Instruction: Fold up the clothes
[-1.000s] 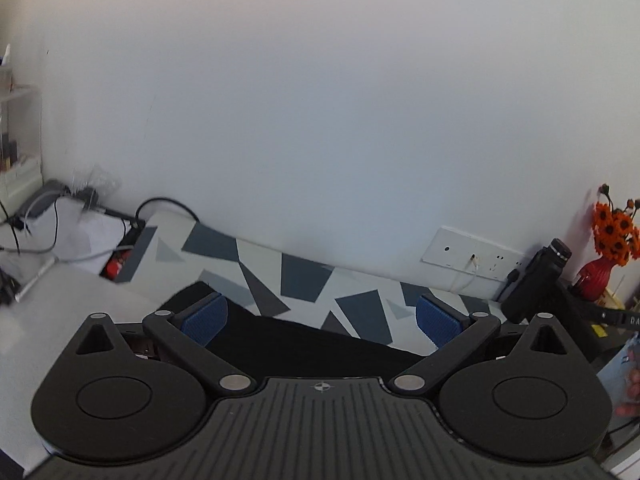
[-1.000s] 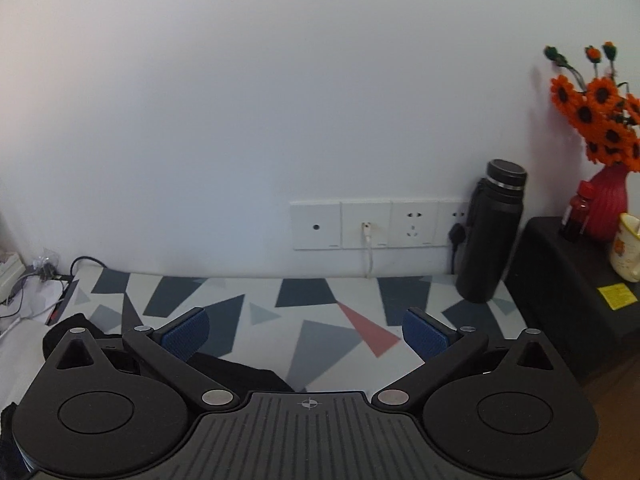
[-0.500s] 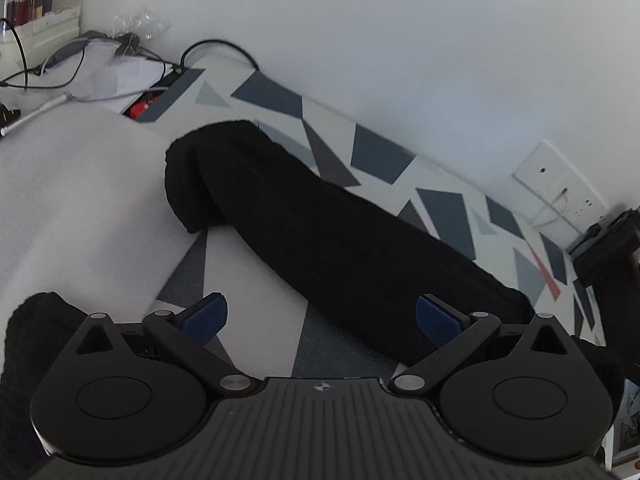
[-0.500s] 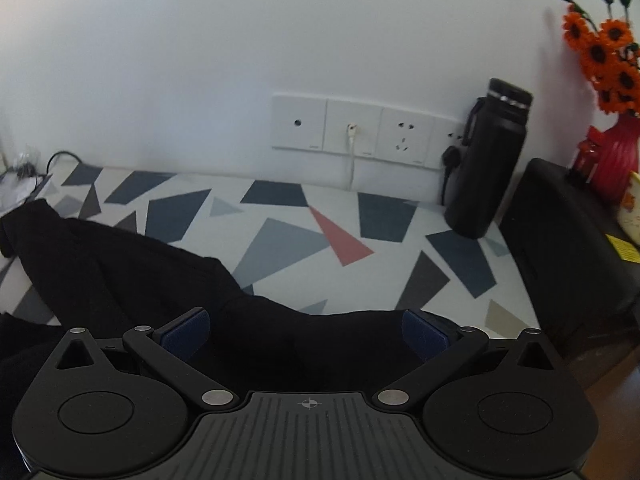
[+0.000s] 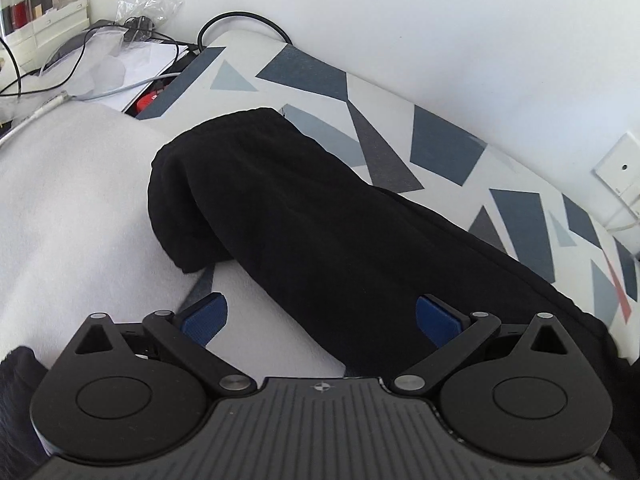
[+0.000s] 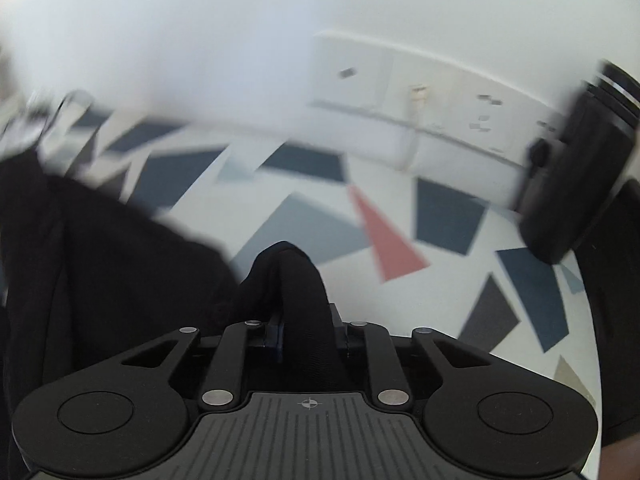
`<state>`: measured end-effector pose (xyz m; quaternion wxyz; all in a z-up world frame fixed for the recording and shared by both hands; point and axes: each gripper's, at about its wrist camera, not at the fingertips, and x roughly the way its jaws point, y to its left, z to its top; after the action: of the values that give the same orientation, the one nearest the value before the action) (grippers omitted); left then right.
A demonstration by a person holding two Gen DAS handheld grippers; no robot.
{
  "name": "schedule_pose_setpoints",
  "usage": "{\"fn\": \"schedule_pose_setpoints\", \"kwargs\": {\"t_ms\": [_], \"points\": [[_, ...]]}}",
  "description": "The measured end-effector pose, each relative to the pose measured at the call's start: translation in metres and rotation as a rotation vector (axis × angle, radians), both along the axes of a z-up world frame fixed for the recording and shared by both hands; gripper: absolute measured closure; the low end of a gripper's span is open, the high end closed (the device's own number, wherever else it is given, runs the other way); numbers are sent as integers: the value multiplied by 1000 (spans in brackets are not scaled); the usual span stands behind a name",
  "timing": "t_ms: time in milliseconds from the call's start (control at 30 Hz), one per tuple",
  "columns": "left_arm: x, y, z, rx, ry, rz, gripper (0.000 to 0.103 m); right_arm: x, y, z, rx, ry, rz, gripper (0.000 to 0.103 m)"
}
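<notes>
Jaws of my right gripper pinch a black garment fold for lifting; left gripper hovers wide, ready.

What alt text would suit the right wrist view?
The right tool is shut on a fold of black garment, seen from just behind its fingers. Beyond lies a tablecloth patterned with grey, blue and pink shapes, a black bottle and blurred wall sockets.
</notes>
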<state>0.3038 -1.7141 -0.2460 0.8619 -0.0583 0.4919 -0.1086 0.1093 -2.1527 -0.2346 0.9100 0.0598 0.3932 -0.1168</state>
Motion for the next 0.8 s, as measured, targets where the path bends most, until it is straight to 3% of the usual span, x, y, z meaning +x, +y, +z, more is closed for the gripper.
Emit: {"fn": "schedule_pose_setpoints", "kwargs": {"t_ms": [133,233,300,367,467,567,667,700,733,800], "points": [[3,7,-6,-58,26,33,1,18,-56,-5,109,-44,-210,91],[5,16,-10,-116,38,54,1,34,-59,-22,-16,7,-309,85],[8,24,-12,-157,36,70,1,42,-55,-31,-121,35,-362,55],[15,33,-12,-219,38,81,1,36,-40,-27,-212,23,-377,41],[30,42,-15,-295,59,83,1,15,-16,-8,-170,-38,-337,15],[47,46,-20,-349,85,93,1,1,3,-7,-114,-9,-329,12],[58,37,-20,-355,82,64,1,-14,22,-5,-57,20,-320,11],[60,34,-20,-356,82,47,8,-18,26,-8,-43,40,-330,11],[63,30,-19,-356,82,29,36,-21,27,-14,-27,59,-350,11],[69,25,-17,-354,102,22,74,-24,29,-23,15,84,-385,11]]}}
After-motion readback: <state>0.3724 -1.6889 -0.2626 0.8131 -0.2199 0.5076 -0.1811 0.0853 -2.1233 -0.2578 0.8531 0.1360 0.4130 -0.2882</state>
